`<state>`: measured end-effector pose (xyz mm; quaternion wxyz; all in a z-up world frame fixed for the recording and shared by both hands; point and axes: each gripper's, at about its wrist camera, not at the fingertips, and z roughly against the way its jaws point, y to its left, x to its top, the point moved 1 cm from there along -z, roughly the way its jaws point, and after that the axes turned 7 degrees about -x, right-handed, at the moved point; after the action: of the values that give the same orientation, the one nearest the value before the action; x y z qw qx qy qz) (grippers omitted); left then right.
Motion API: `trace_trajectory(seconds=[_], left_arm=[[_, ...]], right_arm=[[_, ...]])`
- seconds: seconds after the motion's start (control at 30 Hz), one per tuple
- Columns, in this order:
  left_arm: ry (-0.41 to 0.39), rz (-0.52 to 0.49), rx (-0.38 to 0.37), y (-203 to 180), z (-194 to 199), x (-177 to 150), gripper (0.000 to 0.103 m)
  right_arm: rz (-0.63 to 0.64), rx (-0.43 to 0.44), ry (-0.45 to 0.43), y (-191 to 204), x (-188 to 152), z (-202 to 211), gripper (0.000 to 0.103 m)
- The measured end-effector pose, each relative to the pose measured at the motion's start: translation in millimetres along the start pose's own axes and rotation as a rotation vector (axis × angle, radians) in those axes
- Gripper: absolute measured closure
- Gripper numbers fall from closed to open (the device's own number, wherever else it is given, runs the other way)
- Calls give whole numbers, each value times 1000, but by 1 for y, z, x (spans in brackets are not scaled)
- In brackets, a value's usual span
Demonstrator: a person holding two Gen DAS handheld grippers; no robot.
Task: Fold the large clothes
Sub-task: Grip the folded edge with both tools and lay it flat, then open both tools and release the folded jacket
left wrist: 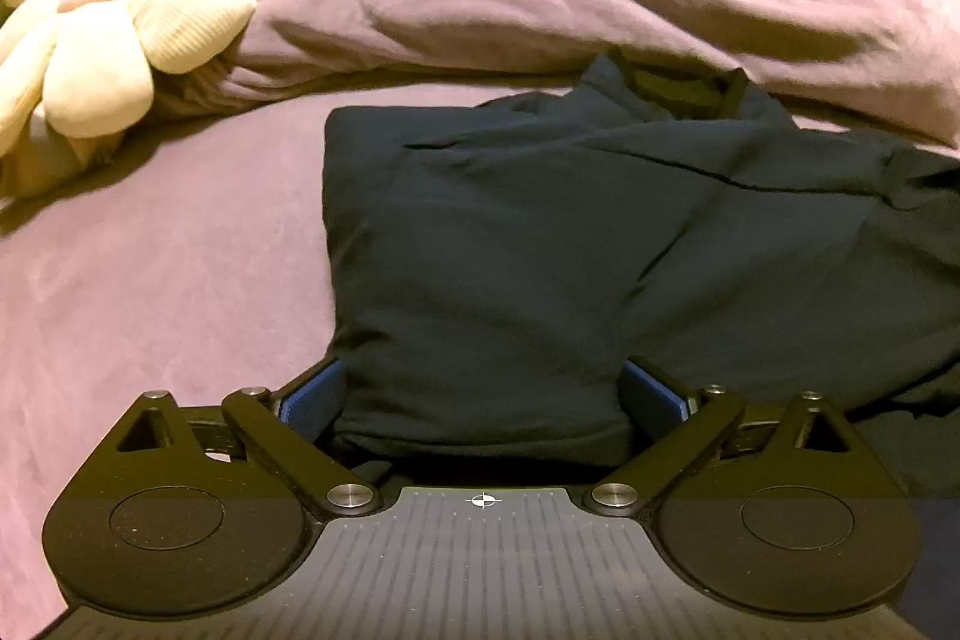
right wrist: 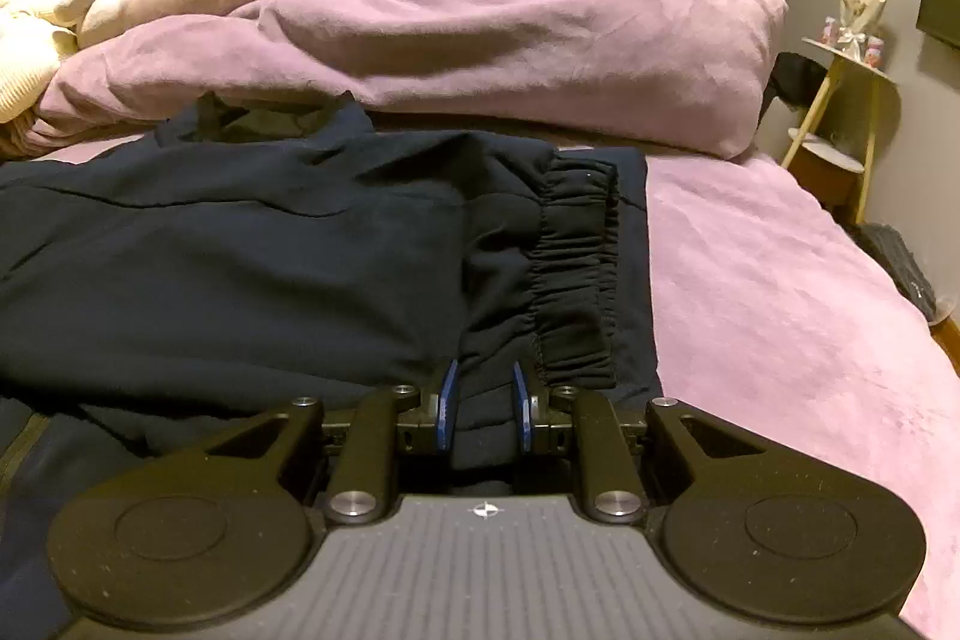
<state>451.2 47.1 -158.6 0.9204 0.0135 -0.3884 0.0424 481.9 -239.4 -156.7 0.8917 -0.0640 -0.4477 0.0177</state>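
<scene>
I operate both tongs at the near edge of the dark navy garment (left wrist: 540, 232), which lies on the purple bedsheet (left wrist: 150, 280) and fills the centre and right of the left wrist view and the left and centre of the right wrist view. The left gripper (left wrist: 483, 394) has its jaws spread wide around a thick fold of the fabric; the blue pads (left wrist: 315, 394) touch the bundle on both sides, but I cannot tell whether they clamp it. The right gripper (right wrist: 485, 403) has its jaws drawn close together and pinches a narrow fold just left of the elastic cuff (right wrist: 576, 268). The garment runs straight ahead of both tongs, away toward the rumpled duvet (right wrist: 480, 52) across the upper frame. In my judgement, the coming fold carries this near edge forward along that axis, both hands equally near.
</scene>
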Motion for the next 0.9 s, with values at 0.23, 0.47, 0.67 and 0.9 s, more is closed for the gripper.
trace_trajectory(seconds=[0.23, 0.47, 0.67, 0.9], left_arm=[[43, -14, 24, -4, -5, 5, 1], [140, 25, 6, 12, 23, 6, 3], [115, -8, -126, 48, 108, -46, 6], [173, 148, -232, 108, 192, -131, 6]], right_arm=[[72, -3, 10, 2, 1, 4, 85], [21, 49, 93, -13, -11, 53, 71], [-165, 156, 128, -85, -91, 163, 56], [-311, 137, 240, -156, -173, 252, 31]])
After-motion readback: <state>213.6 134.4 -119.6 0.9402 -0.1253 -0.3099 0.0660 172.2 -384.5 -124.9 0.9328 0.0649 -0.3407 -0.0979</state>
